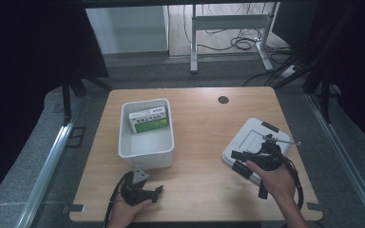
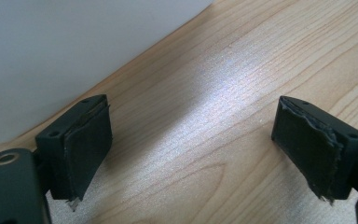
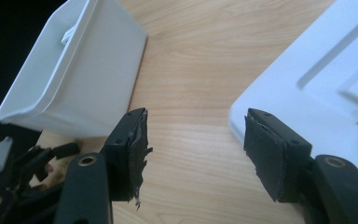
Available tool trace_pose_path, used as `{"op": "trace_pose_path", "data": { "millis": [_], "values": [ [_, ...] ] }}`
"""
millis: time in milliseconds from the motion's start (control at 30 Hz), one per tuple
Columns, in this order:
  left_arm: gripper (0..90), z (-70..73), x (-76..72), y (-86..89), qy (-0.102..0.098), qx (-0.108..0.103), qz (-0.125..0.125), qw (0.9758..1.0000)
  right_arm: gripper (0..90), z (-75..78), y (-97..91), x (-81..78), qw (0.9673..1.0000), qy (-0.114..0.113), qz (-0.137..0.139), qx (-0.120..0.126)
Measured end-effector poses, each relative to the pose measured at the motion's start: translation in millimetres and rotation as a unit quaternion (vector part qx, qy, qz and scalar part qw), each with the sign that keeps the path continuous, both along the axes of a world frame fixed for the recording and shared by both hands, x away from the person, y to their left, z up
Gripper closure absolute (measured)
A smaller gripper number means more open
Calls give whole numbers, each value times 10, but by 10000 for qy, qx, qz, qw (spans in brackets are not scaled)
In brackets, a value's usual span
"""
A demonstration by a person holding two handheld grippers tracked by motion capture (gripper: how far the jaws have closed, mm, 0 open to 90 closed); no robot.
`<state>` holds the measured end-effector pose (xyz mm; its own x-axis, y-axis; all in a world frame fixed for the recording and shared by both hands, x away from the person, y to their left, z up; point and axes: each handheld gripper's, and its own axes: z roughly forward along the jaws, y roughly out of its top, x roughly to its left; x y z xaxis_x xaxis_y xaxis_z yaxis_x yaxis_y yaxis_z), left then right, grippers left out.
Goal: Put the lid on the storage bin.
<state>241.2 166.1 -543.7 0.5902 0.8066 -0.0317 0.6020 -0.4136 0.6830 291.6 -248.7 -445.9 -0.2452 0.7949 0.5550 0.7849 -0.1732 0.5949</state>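
A white bin (image 1: 146, 142) on the wooden table (image 1: 199, 137) holds a green-and-white box (image 1: 147, 119). The left gripper (image 1: 158, 189) sits just in front of the bin, jaws spread. The right gripper (image 1: 235, 161), jaws spread too, hovers at the edge of a white lid (image 1: 254, 137) well right of the bin.

Light: overhead, even on the wooden table (image 1: 204, 142); room edges fall to near black | Glare: pale sheen streaks the wood grain in the left gripper view | Shadows: soft, short under the white bin (image 1: 147, 152) | Focus: high view soft and grainy; gripper views sharper, near jaw pads slightly blurred
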Motion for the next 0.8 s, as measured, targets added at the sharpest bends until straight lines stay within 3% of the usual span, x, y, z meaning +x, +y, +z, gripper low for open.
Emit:
{"op": "trace_pose_path", "data": {
  "millis": [233,433,633,700,800],
  "values": [
    [120,0,-1,0,-2,1,6,10000,396,80,-136,149,9994,158,-312,-24],
    [121,0,-2,1,0,0,8,10000,396,140,-188,277,9984,236,-484,-186],
    [121,0,-1,1,0,1,5,10000,405,194,-226,440,9954,455,-734,-416],
    [121,0,-1,1,-1,2,7,10000,405,209,-259,531,9923,677,-856,-580],
    [121,1,0,3,2,0,-1,10000,406,210,-294,606,9899,838,-924,-673]
  ]
}}
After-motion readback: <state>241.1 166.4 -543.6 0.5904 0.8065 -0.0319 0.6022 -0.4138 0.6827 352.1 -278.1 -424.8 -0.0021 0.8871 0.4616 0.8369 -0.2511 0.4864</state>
